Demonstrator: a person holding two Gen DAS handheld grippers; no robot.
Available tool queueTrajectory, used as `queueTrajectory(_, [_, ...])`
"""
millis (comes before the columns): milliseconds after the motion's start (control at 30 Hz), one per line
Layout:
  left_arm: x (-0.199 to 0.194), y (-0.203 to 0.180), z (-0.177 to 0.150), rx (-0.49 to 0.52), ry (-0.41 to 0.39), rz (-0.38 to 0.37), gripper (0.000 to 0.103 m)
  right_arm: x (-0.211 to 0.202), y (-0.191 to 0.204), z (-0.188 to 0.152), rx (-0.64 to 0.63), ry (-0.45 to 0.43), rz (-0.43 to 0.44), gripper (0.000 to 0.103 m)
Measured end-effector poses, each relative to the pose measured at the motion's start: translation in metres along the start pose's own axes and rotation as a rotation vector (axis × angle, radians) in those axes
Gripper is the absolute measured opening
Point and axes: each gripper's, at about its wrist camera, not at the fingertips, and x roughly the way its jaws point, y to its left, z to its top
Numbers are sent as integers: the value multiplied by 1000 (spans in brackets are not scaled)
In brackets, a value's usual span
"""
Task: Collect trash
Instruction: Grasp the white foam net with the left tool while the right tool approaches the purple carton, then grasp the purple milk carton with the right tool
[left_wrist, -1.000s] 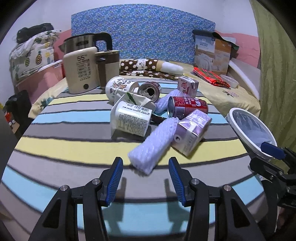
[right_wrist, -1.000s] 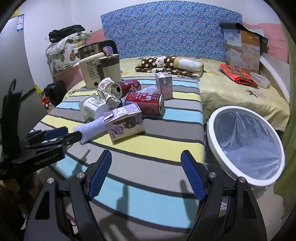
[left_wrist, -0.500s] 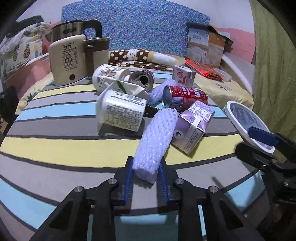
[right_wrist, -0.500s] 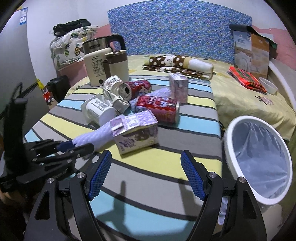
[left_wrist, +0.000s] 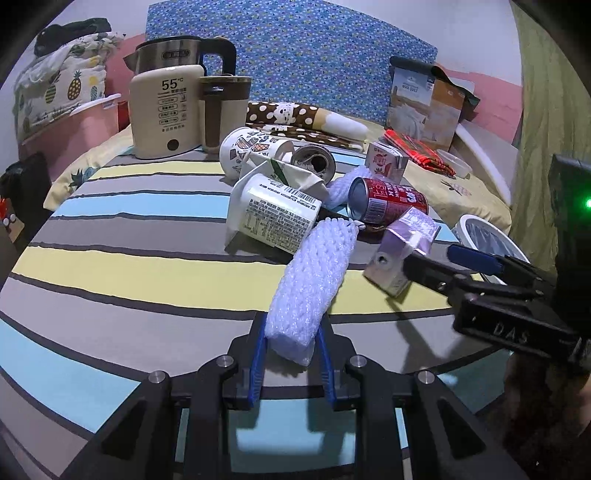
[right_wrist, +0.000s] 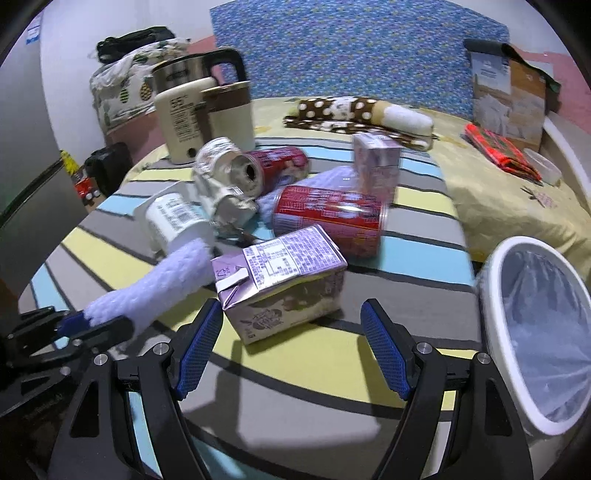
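Round table under a striped grey/yellow/blue cloth (left_wrist: 110, 266) carries the whole litter pile; white round bin with clear plastic liner (right_wrist: 546, 354) stands off the table edge at 4 o'clock in the right-wrist view. Left gripper (left_wrist: 291, 354) has just closed and is clamped on the near end of the white foam mesh fruit sleeve (left_wrist: 314, 280), which reaches up toward 12 o'clock into the pile. Right gripper (right_wrist: 291, 347) is spread wide, holding nothing, with the purple-and-white drink carton (right_wrist: 284, 280) lying just ahead of its pads. To do this step well, I'd lift the sleeve straight up before swinging: its far end looks to touch the white yogurt cup (left_wrist: 273, 218) and the red can (left_wrist: 388, 203), so a sideways drag could roll them. Foam is soft, so the grip may slip; keep it squeezed. Count: red cans 2, small cartons 2, foam sleeves 2 visible, bins 1, kettles 1.
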Motion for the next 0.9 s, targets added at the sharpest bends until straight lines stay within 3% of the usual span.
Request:
queueTrajectory(267, [0,-2,-2,-8,-1,-23,26,-19,-29,-8,82,-12,-83,78])
queueTrajectory(500, [-2,0,-2,-17,-5,-22,26,-16,-2,5,76,-47,-22,78])
queueTrajectory(667, [-2,3,-2,-31,-6,-17,26,5,3,12,58,-31,-61,78])
queueTrajectory(733, [-2,2,-2,-30,-4,-19,26,8,-5,11,100,-14,-53,69])
queueTrajectory(767, [-2,1,-3,-28,-3,-20,26,7,-8,10,111,-13,-48,54])
queueTrajectory(833, [-2,-1,-3,-24,-4,-27,26,4,-13,7,117,-14,-56,40])
queueTrajectory(900, [-3,-4,-2,-19,-4,-32,26,-3,-17,4,124,-26,-56,39])
